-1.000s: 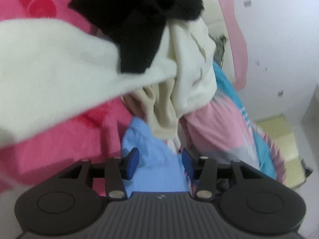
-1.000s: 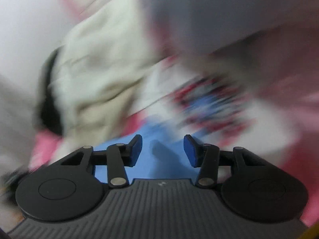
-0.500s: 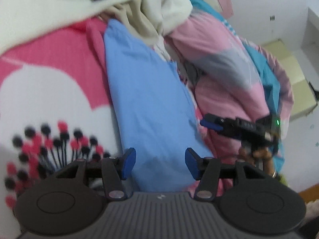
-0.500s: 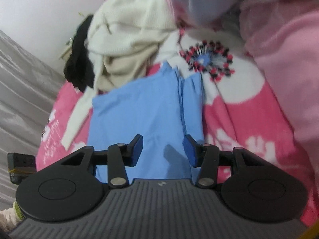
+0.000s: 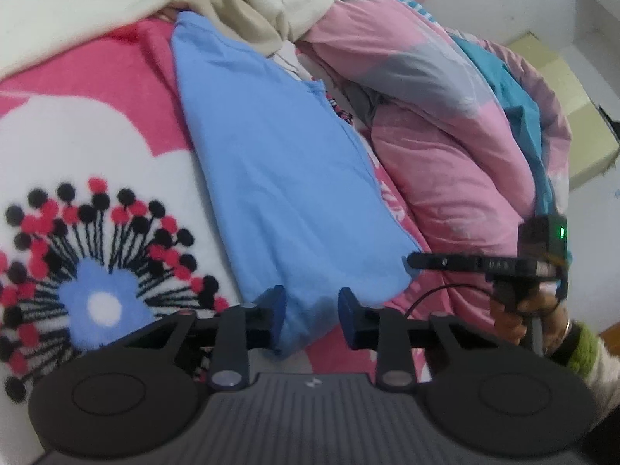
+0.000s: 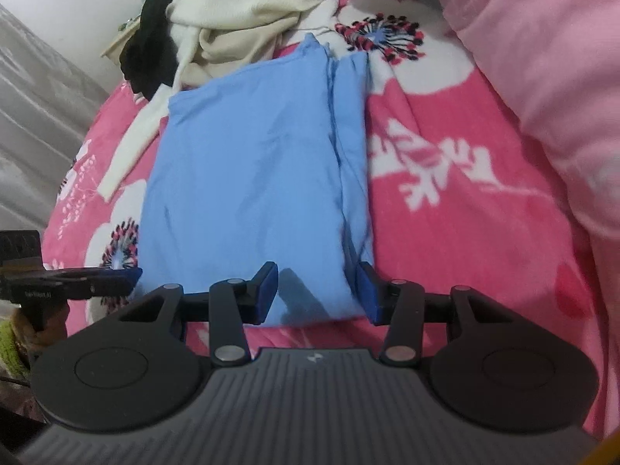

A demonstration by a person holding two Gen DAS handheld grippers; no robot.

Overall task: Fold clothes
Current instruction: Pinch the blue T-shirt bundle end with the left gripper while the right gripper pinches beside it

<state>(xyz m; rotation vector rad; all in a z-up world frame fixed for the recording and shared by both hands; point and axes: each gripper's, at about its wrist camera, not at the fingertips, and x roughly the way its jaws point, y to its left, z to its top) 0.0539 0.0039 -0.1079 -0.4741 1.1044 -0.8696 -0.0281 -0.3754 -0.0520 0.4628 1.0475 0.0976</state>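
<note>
One blue garment (image 6: 248, 178), two open-jawed tools (image 5: 312, 312)

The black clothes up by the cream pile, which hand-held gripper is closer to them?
Probably left, though not by much. The black clothes lie on the left, far side of the blue shirt. The left hand-held gripper is at its near left corner, the right hand-held gripper at its near right corner.
</note>
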